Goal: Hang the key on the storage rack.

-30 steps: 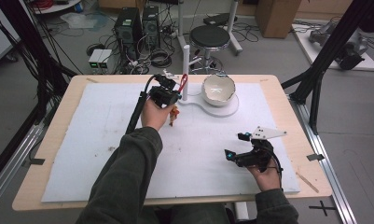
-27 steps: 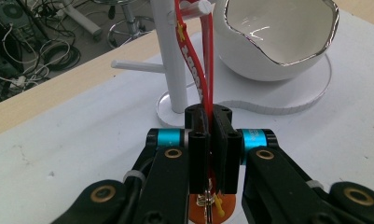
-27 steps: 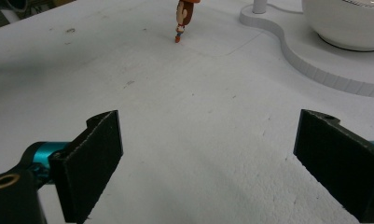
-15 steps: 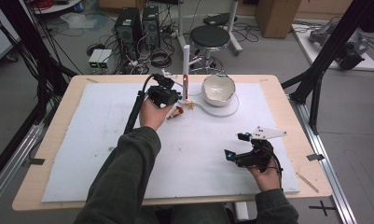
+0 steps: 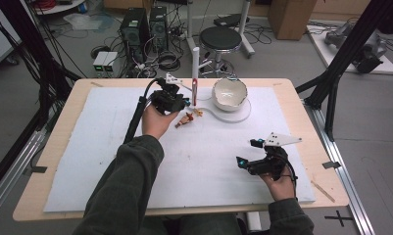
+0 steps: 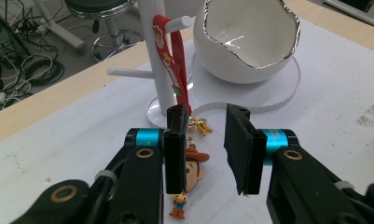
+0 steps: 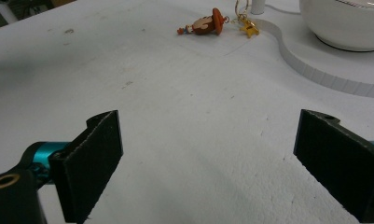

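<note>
Currently sitting on a white foam sheet covering the wooden table. Resting at the far middle: white bowl with a jagged silver rim, on a round white base. Standing just beside it: white peg stand, with a red lanyard hanging off a peg and trailing down to the sheet. Lying flat at the lanyard's end: cowboy keychain figure, gold charm next to it.

Left gripper hovering just over the figure, jaws parted, holding nothing; left jaw partly covering the figure. Right gripper idling low near the right front of the sheet, jaws wide apart, empty, well apart from everything.

Risks, judging from here: closing now probably pinching only the ring or lanyard, not the figure — hard to tell jaw height from this angle. Pulling on the lanyard possibly tipping the stand, given the light base. Stand post and bowl crowding the far side, limiting any approach from there.
</note>
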A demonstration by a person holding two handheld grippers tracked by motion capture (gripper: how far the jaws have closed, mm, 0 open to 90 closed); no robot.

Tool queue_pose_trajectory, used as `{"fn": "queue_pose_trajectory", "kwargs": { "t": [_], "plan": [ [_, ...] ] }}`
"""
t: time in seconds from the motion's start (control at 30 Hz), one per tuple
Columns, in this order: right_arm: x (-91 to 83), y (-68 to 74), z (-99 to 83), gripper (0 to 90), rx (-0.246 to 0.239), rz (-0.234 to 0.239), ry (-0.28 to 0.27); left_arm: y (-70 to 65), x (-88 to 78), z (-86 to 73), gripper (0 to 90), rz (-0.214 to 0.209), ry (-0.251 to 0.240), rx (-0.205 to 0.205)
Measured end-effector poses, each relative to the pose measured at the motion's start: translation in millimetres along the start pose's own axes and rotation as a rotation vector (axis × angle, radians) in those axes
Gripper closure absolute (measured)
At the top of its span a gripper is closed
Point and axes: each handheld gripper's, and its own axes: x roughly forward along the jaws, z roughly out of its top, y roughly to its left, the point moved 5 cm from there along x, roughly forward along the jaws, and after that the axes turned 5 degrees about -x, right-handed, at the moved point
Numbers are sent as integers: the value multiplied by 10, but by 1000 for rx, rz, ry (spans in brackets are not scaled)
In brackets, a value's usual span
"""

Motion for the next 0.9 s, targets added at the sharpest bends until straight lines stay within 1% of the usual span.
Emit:
{"fn": "queue_pose_trajectory", "kwargs": {
  "t": [0.03, 0.2, 0.23, 0.3, 0.43, 0.53, 0.57, 0.73, 0.9],
  "plan": [
    [1, -2, -1, 69, -3, 0, 0, 6, -17, -4, 683, 2, -2, 2],
    [1, -2, -1, 69, -2, -3, 2, 25, -90, -31, 657, -18, -14, 6],
    [1, -3, -1, 69, -3, -4, 2, 23, -103, -37, 652, -21, -21, 0],
    [2, -3, 0, 69, -1, -3, 2, 31, -134, -48, 648, -27, -25, 5],
    [6, -1, -3, 69, 2, -4, 7, 37, -193, -73, 618, -43, -36, 5],
    [17, -1, 3, 69, -5, -2, 5, 44, -241, -85, 592, -52, -45, 7],
    [20, 6, 4, 69, -3, -2, 8, 44, -254, -91, 585, -54, -49, 2],
    [26, 21, 2, 69, -4, 0, 14, 60, -309, -141, 561, -70, -49, 3],
    [18, 31, -2, 69, -5, -2, 16, 70, -363, -185, 524, -81, -57, -5]
  ]
}}
